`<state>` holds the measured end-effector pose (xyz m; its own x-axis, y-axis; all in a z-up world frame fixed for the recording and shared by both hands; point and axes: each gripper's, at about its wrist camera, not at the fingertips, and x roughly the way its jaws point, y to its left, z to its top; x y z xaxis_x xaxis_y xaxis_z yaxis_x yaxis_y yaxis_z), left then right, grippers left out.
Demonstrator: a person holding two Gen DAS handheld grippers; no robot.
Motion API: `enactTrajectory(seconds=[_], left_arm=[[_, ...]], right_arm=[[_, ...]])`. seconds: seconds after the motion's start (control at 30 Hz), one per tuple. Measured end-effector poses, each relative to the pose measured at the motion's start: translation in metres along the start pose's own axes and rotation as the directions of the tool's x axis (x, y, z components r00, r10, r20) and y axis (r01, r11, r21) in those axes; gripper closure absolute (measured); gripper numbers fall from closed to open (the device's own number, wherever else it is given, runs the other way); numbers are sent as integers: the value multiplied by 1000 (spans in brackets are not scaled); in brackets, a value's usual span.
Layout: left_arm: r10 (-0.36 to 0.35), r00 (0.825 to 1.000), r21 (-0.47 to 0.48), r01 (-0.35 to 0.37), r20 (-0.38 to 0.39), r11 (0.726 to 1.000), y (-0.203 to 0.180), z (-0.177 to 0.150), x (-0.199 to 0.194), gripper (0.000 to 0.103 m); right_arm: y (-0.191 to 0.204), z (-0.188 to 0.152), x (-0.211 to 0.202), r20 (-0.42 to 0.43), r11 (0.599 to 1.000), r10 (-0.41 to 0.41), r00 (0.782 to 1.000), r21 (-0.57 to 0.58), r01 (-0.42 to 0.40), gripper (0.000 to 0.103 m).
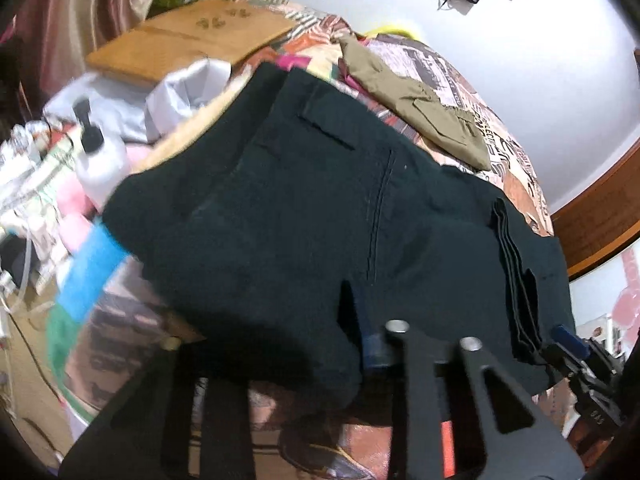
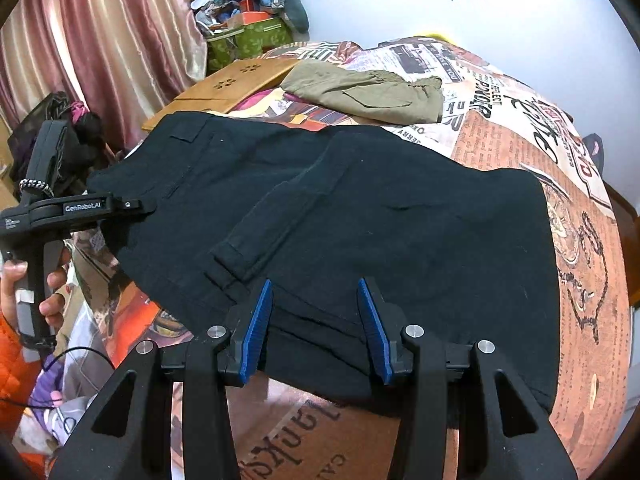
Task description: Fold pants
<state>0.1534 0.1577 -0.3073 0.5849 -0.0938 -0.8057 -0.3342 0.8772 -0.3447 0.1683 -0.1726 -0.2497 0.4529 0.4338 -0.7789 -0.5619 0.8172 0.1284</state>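
Black pants [image 2: 360,216] lie folded over on a bed with a printed newspaper-pattern cover [image 2: 520,120]; they also fill the left wrist view [image 1: 304,216]. My right gripper [image 2: 316,328] is open, its blue pads [image 2: 256,328] standing apart over the near edge of the pants, nothing between them. My left gripper [image 1: 352,336] is at the pants' left edge with dark cloth draped over its fingers; one blue pad [image 1: 374,350] shows, and I cannot tell if it grips. From the right wrist view it reaches in at the far left [image 2: 132,206].
Folded olive-green shorts [image 2: 368,92] lie farther back on the bed. A wooden board [image 2: 236,80] rests at the bed's far left corner. A white pump bottle [image 1: 100,152] and clutter sit left of the bed. Curtains [image 2: 100,40] hang at left.
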Motion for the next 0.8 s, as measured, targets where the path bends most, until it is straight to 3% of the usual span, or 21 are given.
enactTrajectory(seconds=[0.23,0.53,0.8], left_arm=[[41,991,167,-61,125,984,-41,17,-34,82],[-53,972,305,-20,230,952,-108,48,-70,86],[-121,959,411,5,256,911,-171,56,-76,89]], right_arm=[[-11,1,-22,36,998,11,999,61,-13,62],[-66,-13,-63,98,980,-96,991,181,77,62],[-114,-36,-53,39,940,-142,989,320,122,62]])
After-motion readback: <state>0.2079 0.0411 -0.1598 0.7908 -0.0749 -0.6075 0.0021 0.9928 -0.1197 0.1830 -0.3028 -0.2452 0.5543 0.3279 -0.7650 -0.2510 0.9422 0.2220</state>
